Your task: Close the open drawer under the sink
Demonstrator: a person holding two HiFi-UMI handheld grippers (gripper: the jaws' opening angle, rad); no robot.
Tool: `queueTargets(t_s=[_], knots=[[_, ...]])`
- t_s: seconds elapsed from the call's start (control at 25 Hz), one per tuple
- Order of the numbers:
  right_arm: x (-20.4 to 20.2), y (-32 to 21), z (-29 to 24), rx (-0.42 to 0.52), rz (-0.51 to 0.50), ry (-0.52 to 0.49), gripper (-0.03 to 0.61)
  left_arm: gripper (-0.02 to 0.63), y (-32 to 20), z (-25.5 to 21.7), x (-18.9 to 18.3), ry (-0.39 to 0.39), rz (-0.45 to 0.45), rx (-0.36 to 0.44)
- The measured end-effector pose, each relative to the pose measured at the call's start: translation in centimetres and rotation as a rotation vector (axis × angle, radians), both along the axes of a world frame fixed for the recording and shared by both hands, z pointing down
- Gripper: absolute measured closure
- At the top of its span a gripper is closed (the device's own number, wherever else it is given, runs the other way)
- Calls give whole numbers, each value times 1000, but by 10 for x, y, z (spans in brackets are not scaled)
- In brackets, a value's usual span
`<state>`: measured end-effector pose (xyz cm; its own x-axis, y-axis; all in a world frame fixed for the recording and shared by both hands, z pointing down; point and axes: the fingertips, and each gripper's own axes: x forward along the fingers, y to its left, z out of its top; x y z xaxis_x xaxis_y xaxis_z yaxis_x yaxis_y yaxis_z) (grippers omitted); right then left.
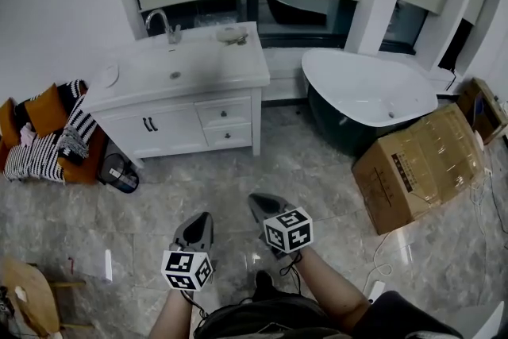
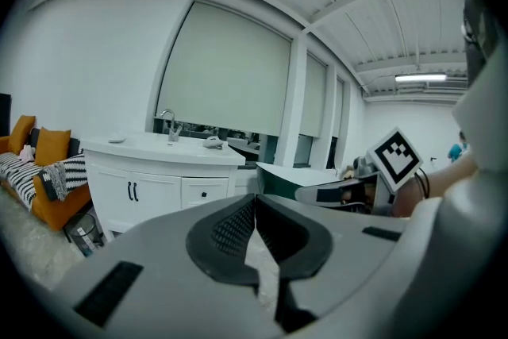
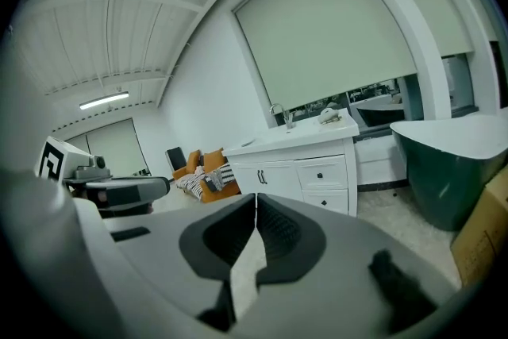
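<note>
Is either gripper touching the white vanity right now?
No, the left gripper and right gripper hang over the floor, well clear of the vanity.

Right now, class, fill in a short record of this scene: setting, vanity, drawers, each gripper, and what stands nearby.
Setting: bathroom, tiled floor
Vanity: white, faucet at the back
Drawers: upper drawer and lower drawer, both look flush with the front
Left gripper: shut, empty, apart from the vanity
Right gripper: shut, empty, apart from the vanity
Nearby: bathtub, cardboard box

Glossy, seemingly marble floor [image 1: 317, 171]; matt cardboard box [image 1: 421, 167]
</note>
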<state>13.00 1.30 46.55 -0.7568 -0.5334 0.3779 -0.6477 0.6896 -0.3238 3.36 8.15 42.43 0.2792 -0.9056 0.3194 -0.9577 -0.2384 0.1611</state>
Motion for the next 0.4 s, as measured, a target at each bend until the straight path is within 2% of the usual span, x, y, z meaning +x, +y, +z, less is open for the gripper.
queueTargets(t_s=[0.4], knots=[[-41,73,-11,54,10,48,551,598,67,-6,-52,34,-10,11]])
